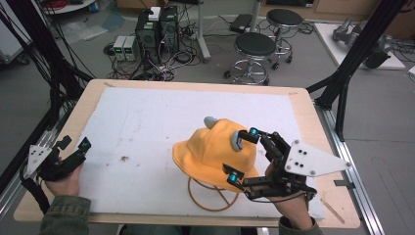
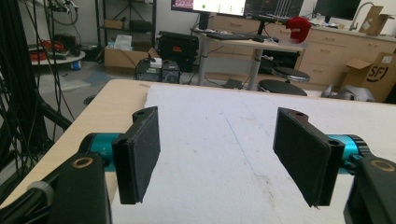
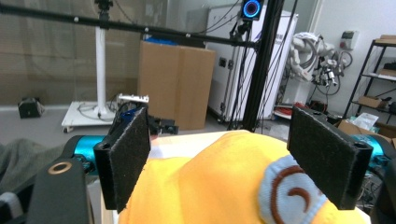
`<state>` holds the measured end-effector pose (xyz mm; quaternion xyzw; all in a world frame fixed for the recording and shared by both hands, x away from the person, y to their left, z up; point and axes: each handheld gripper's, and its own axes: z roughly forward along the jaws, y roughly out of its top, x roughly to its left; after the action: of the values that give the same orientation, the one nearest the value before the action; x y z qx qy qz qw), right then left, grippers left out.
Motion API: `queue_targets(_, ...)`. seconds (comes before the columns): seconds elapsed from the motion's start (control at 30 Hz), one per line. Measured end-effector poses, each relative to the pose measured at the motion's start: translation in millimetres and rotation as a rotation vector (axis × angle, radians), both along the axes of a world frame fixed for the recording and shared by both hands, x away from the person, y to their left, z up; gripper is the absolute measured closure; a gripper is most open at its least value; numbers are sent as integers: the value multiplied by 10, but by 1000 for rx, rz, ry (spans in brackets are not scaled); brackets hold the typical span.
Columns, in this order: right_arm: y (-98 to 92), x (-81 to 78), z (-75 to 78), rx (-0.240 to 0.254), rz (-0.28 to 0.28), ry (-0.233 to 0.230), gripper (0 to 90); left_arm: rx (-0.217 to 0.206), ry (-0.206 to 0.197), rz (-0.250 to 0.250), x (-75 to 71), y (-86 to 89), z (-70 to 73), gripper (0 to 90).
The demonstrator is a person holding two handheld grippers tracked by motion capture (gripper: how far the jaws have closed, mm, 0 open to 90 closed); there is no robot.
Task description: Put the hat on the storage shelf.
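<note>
A yellow hat (image 1: 213, 152) with grey ears rests on a thin wire stand (image 1: 210, 196) on the white mat (image 1: 161, 117), right of the middle. My right gripper (image 1: 243, 154) is at the hat's right side, open, its jaws spread to either side of the crown. In the right gripper view the hat (image 3: 210, 186) and one grey ear patch (image 3: 289, 193) lie between the pads without being pressed. My left gripper (image 1: 74, 144) is held at the table's left edge, open; its view has nothing but bare mat (image 2: 219, 140) between the jaws.
The mat covers most of the wooden table (image 1: 303, 112). Beyond the far edge stand two black stools (image 1: 254, 46) and computer towers (image 1: 156, 29) with cables on the floor. Black frame poles (image 1: 352, 63) rise at both sides of the table.
</note>
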<state>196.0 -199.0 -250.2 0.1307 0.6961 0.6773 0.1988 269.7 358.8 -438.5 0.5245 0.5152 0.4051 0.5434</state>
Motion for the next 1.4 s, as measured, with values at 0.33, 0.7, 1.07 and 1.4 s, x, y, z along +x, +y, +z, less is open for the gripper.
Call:
queue_targets(0.33,-164,67,-12,12,-87,4,179,0,1,0,2,2,-1,320)
queue_targets(0.7,-432,259,-149,74,-188,49,164,-1,2,-1,8,4,-3,319)
queue_targets(1.07,-587,314,-238,93,-312,49,144,-4,3,0,11,6,-4,319)
queue_targets(1.4,-676,374,-382,103,-434,56,121,-5,3,10,12,21,-6,316)
